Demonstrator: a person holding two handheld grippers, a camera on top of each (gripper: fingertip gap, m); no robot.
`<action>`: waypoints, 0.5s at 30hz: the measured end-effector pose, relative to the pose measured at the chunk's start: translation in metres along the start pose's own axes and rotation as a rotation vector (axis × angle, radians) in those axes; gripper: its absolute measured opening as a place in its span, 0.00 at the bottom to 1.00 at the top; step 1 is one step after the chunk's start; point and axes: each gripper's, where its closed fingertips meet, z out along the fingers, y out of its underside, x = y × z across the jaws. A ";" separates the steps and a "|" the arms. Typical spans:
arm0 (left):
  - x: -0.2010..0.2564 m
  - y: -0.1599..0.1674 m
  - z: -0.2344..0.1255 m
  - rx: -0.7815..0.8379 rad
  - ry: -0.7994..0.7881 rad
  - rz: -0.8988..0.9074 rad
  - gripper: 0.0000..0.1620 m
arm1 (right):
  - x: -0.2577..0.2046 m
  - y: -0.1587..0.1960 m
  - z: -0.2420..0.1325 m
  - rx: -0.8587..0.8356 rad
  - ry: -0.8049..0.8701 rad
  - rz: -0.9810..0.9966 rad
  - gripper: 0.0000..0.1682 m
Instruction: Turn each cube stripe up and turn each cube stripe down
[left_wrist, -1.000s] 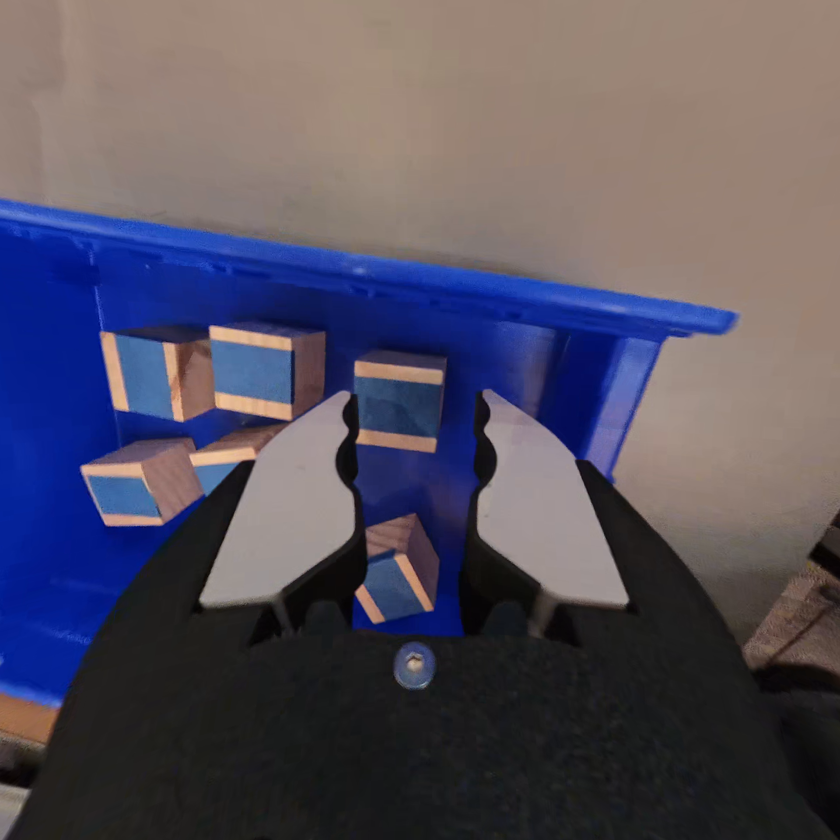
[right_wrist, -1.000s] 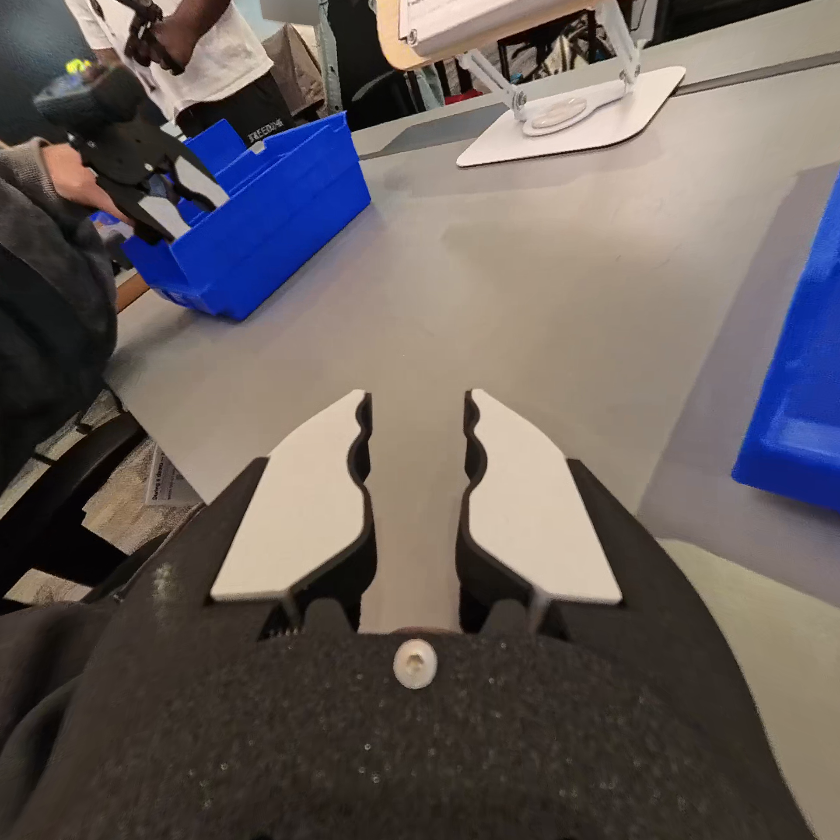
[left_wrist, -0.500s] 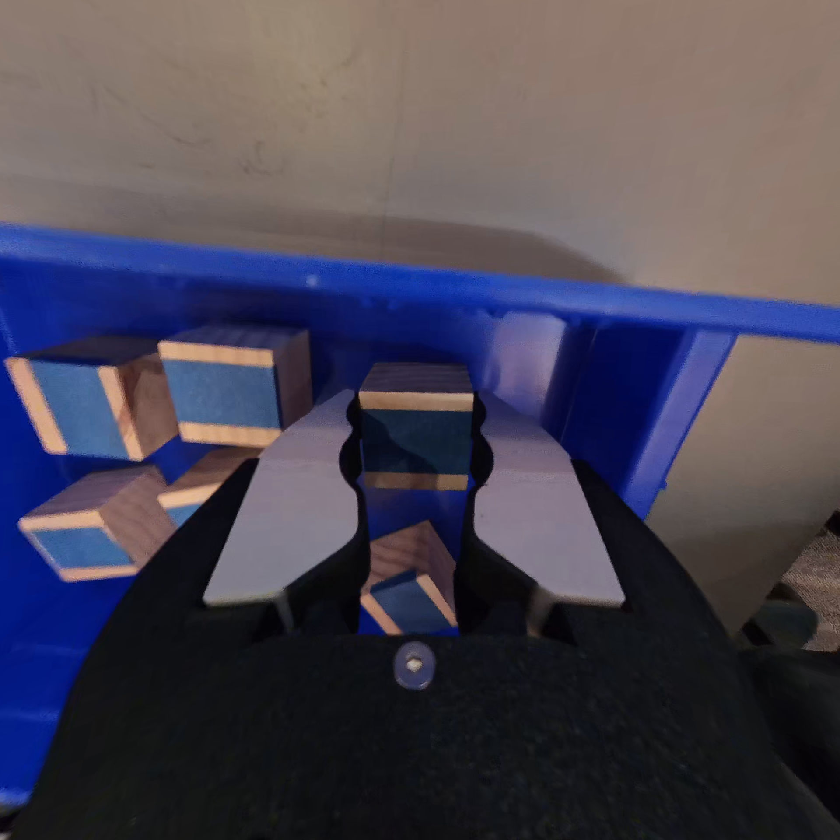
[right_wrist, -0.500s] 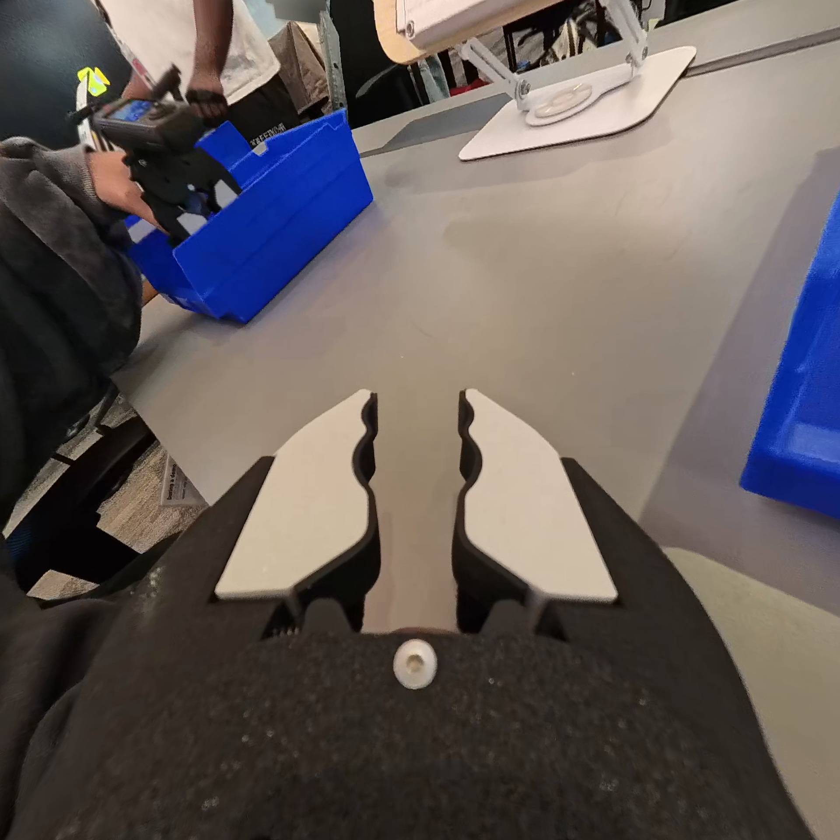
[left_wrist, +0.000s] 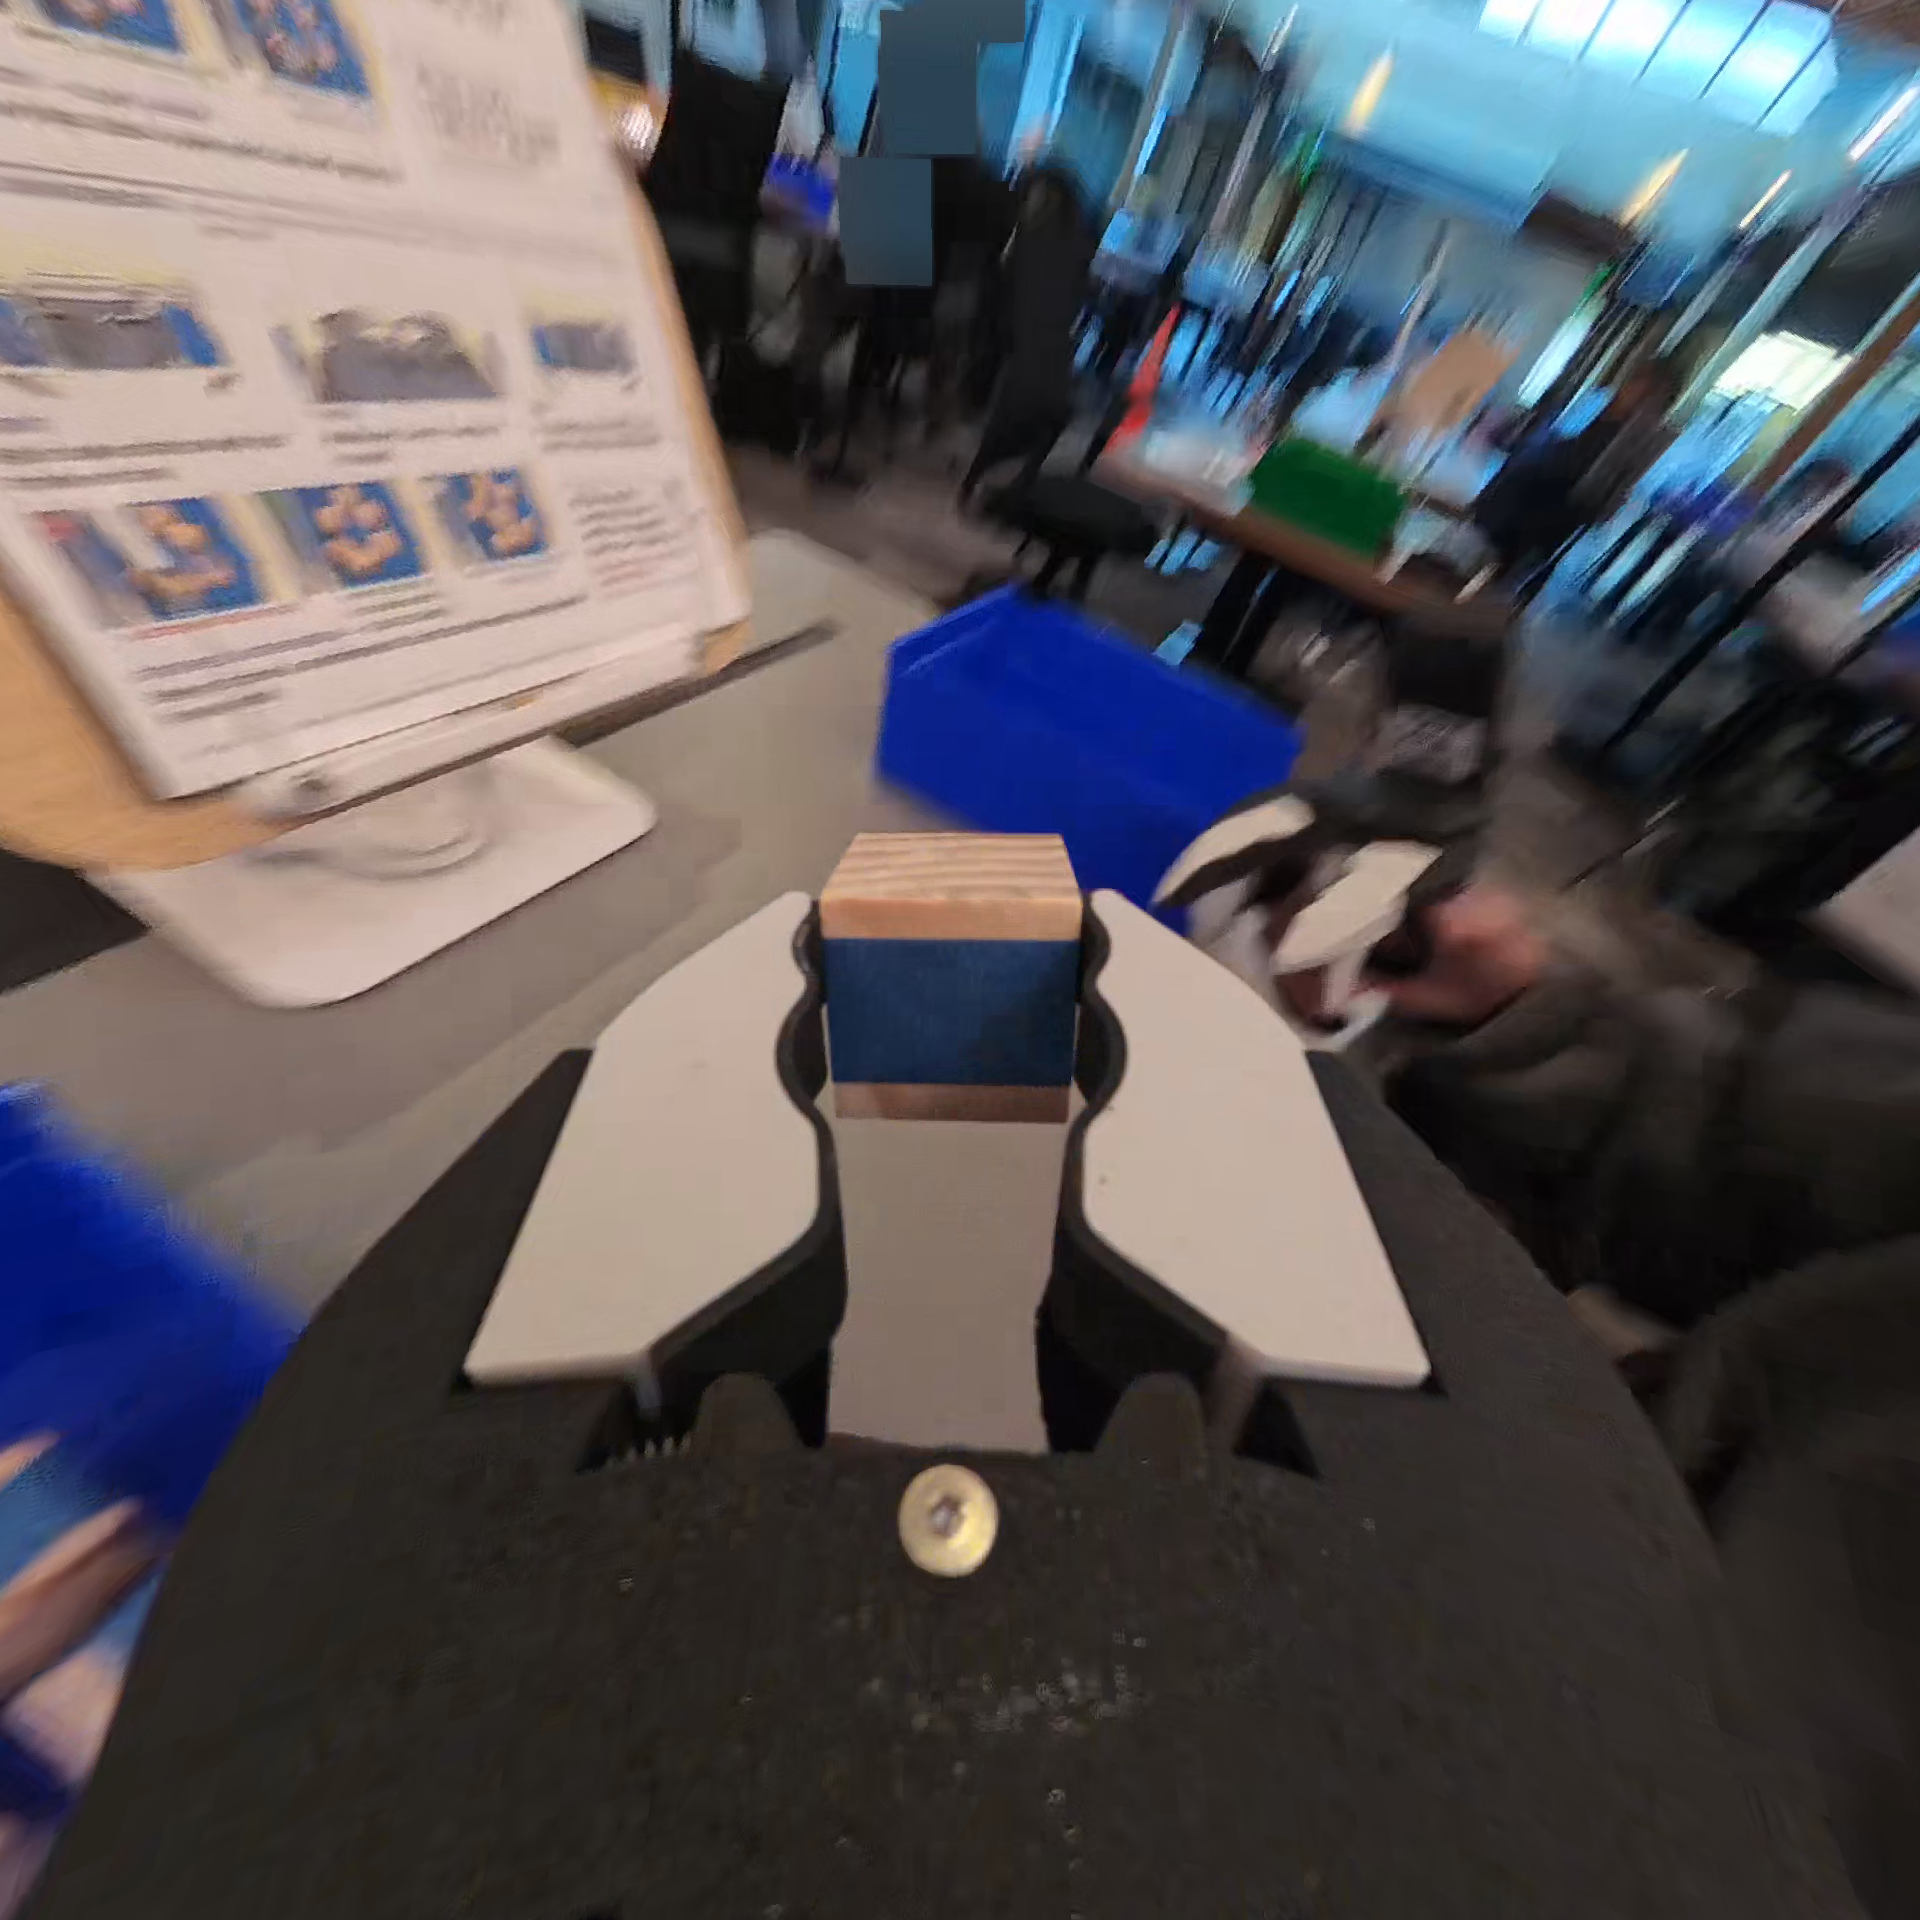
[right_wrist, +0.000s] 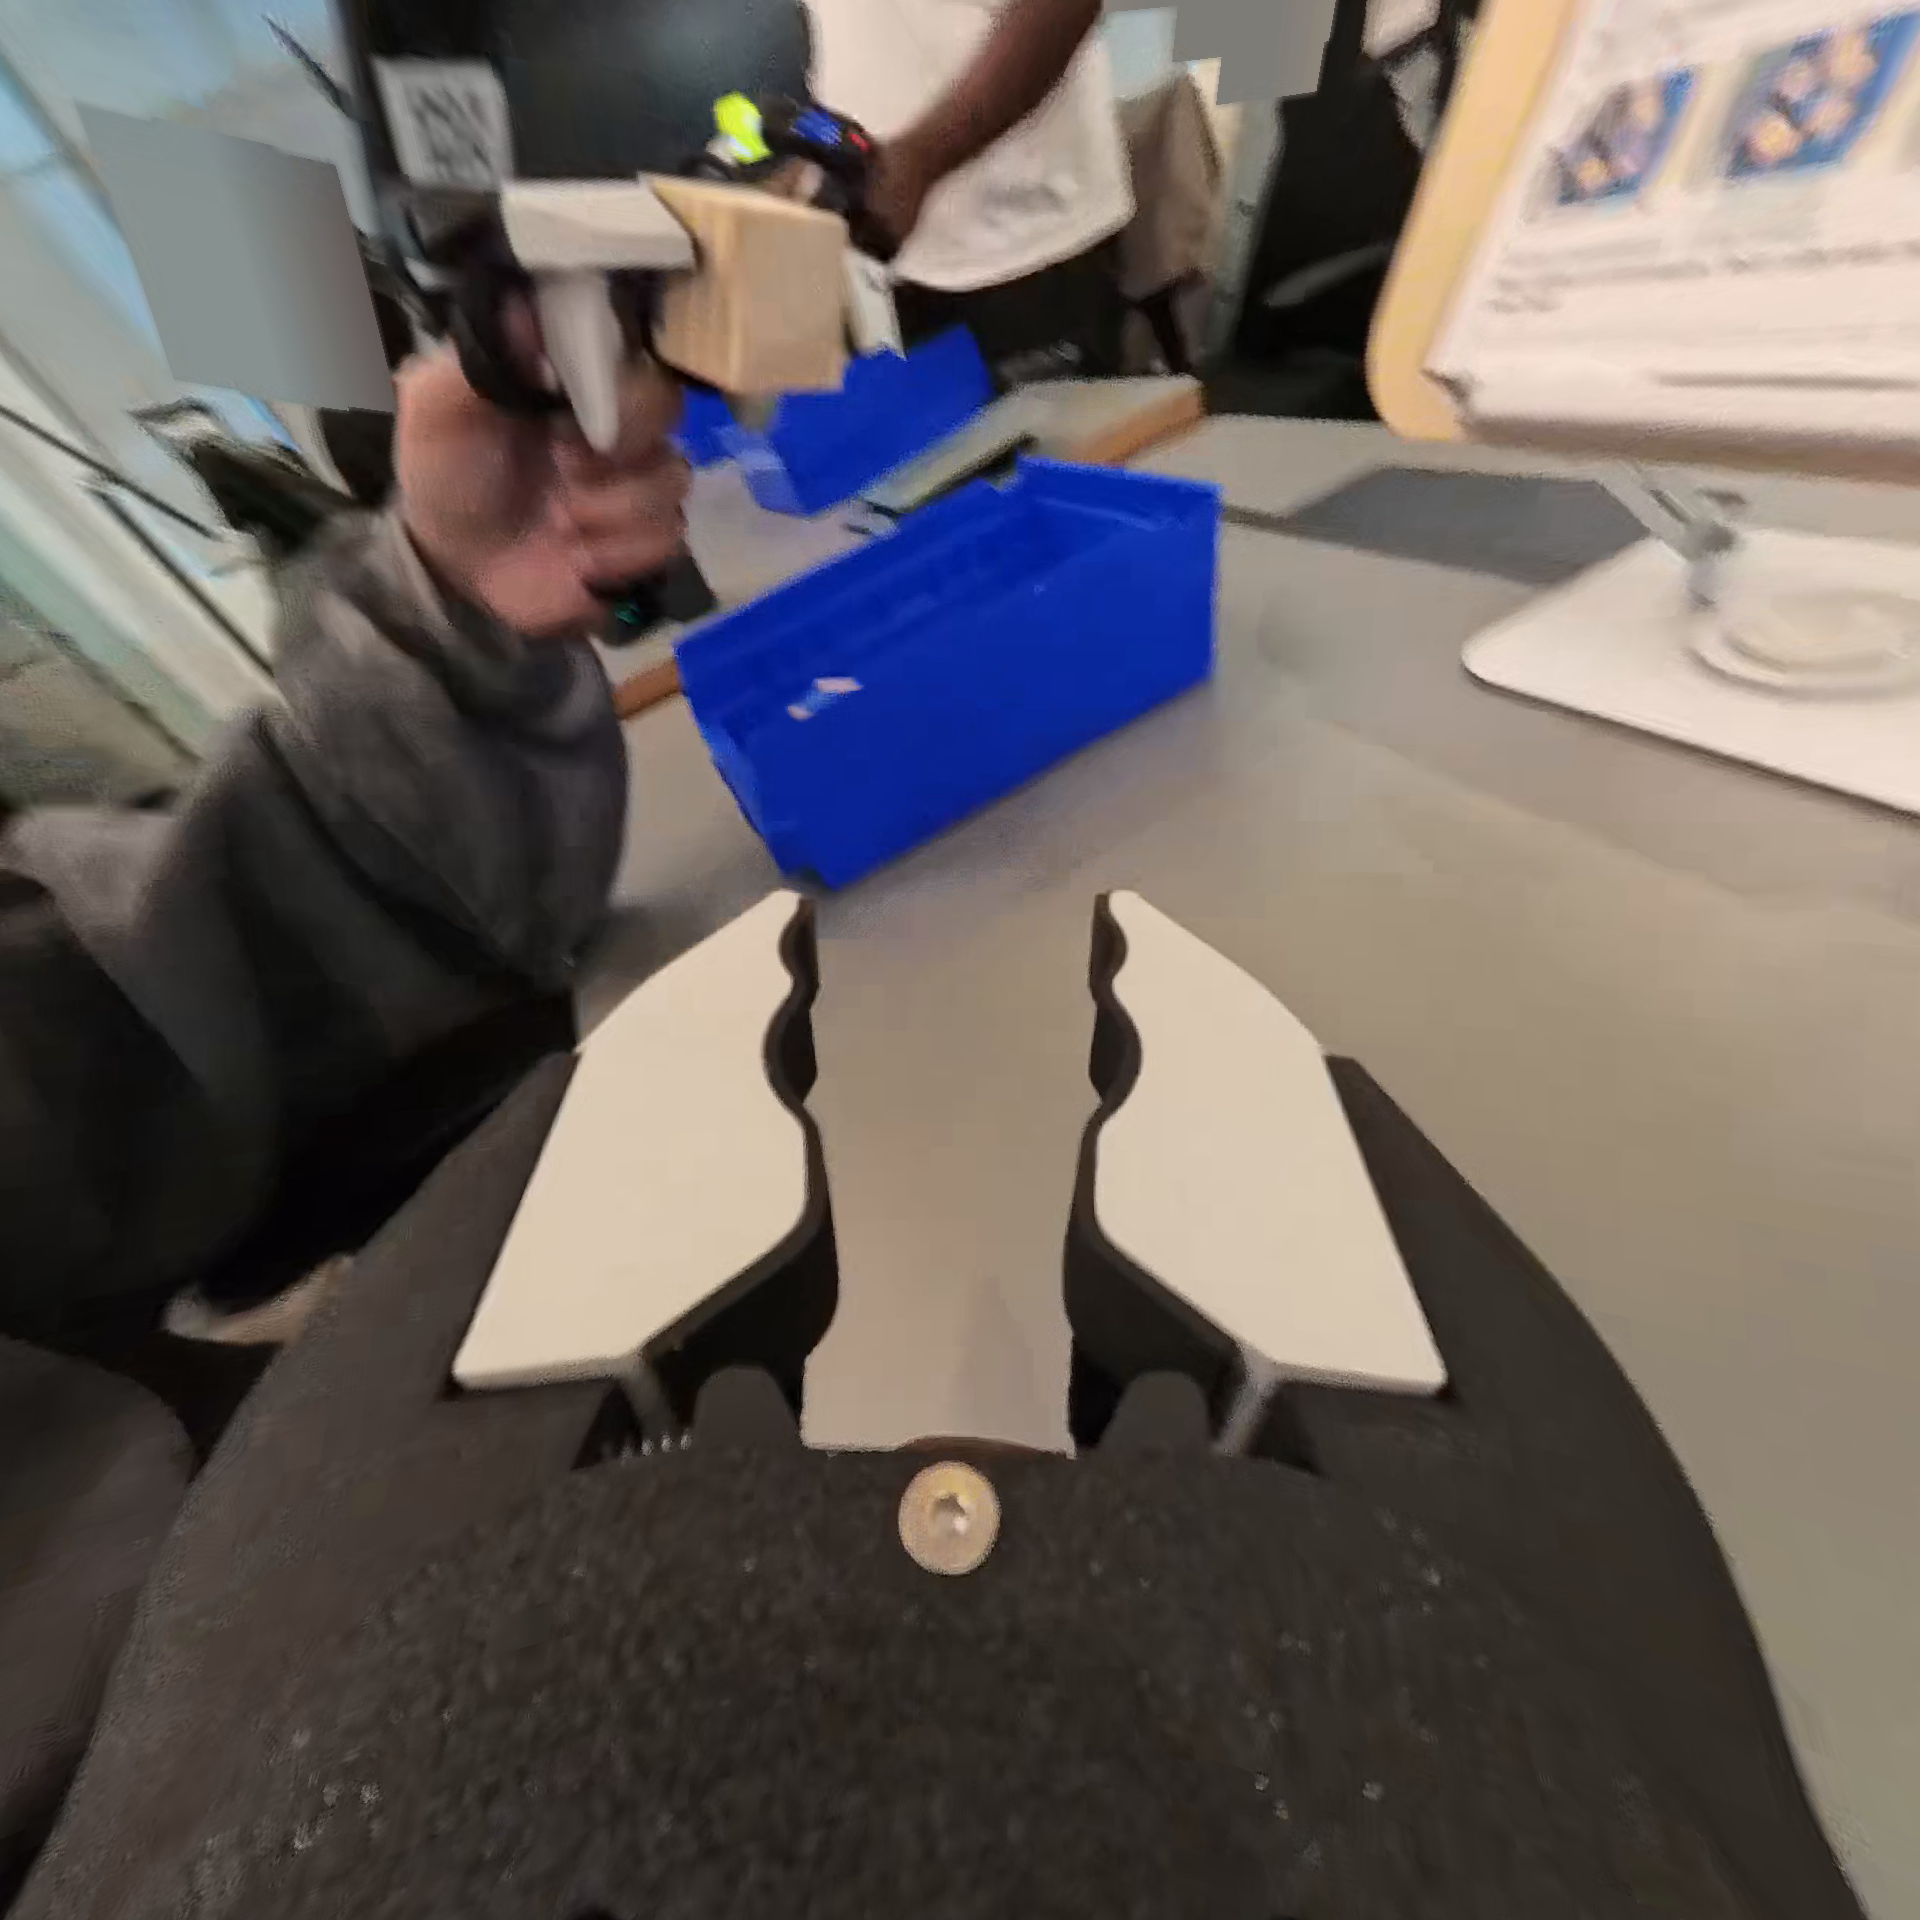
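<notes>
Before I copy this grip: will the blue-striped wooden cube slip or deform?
The blue-striped wooden cube probably stays rigid: solid grained wood. Its flat sides sit squarely between the left gripper fingers, so slipping looks unlikely. It seems light, held aloft.

Right tool (right_wrist: 951, 914) open over the grey table (right_wrist: 1455, 987)
Left tool (right_wrist: 727, 249) grips a wooden cube (right_wrist: 753, 286) aloft, above the blue bin (right_wrist: 977, 717) near the table's far-left edge.

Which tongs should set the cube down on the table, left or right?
Left. The left tongs are already shut on the cube, lifted clear of the blue bin. The right tongs are open and empty above the grey table.
</notes>
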 end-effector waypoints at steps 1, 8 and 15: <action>0.017 -0.003 0.012 0.066 0.060 -0.054 0.27 | -0.005 -0.010 0.009 0.026 -0.051 0.016 0.30; 0.087 0.029 0.081 0.161 0.291 -0.166 0.27 | -0.040 -0.035 0.028 0.241 -0.351 0.261 0.32; 0.090 0.058 0.106 0.114 0.367 -0.245 0.27 | -0.031 -0.025 0.030 0.211 -0.326 0.271 0.33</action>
